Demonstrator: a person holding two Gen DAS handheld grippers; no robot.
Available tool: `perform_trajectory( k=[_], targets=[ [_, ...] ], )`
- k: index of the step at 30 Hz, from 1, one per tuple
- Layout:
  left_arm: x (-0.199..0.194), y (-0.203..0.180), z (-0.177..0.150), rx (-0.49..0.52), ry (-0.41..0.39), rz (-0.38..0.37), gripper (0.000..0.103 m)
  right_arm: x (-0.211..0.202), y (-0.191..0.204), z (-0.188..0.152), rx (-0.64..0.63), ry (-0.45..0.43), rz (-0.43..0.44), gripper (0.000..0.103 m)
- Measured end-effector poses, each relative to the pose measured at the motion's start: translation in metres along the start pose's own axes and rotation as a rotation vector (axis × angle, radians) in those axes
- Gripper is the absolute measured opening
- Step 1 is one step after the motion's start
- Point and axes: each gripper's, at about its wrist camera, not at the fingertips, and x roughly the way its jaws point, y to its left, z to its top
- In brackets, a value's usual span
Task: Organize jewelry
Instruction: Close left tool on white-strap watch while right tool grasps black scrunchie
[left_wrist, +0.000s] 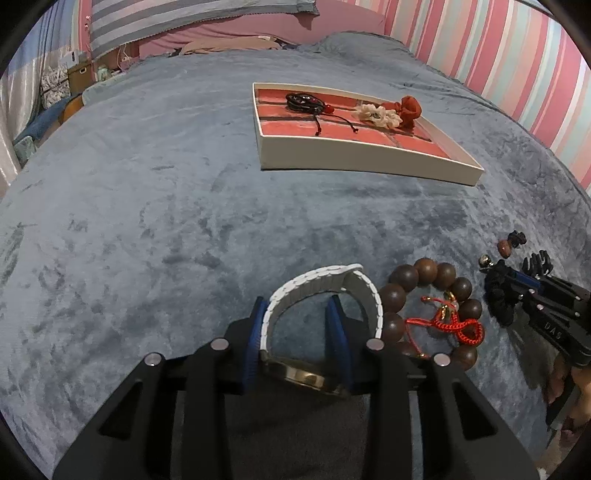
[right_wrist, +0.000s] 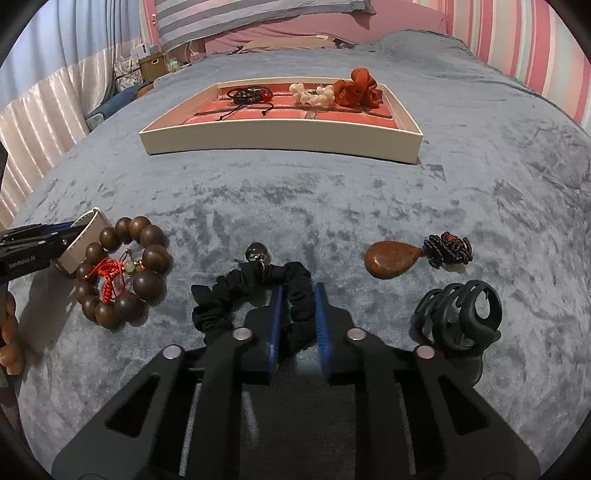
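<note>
Wristwatch (left_wrist: 325, 314) sits pinched in your left hand-held gripper (left_wrist: 299, 325); your right hand-held gripper (right_wrist: 298, 314) pinches the black scrunchie (right_wrist: 258, 295), both near the bead bracelet (right_wrist: 122, 269).

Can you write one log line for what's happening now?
left gripper: shut on white watch | right gripper: shut on black scrunchie | tray: waiting

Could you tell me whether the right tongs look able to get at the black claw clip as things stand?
Probably not yet: the right tongs are shut on the black scrunchie; the claw clip lies unobstructed beside them.
</note>
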Motion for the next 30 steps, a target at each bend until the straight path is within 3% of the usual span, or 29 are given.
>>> perform_trajectory(
  k=[2,5,15,30],
  targets=[
    [0.000,-0.002,0.000,0.004,0.001,0.017,0.033,-0.001,0.001,0.000,-0.003,-0.001,0.002,0.013],
    [-0.002,-0.004,0.001,0.009,-0.006,0.056,0.017,-0.002,0.002,0.000,-0.009,-0.004,0.003,0.011],
    [-0.011,-0.005,0.000,0.013,-0.027,0.105,0.006,-0.009,0.002,0.000,-0.010,-0.022,0.023,0.010],
    [-0.050,-0.013,0.012,0.016,-0.175,0.180,0.006,-0.042,-0.003,0.025,-0.018,-0.151,0.036,0.009]
  ],
)
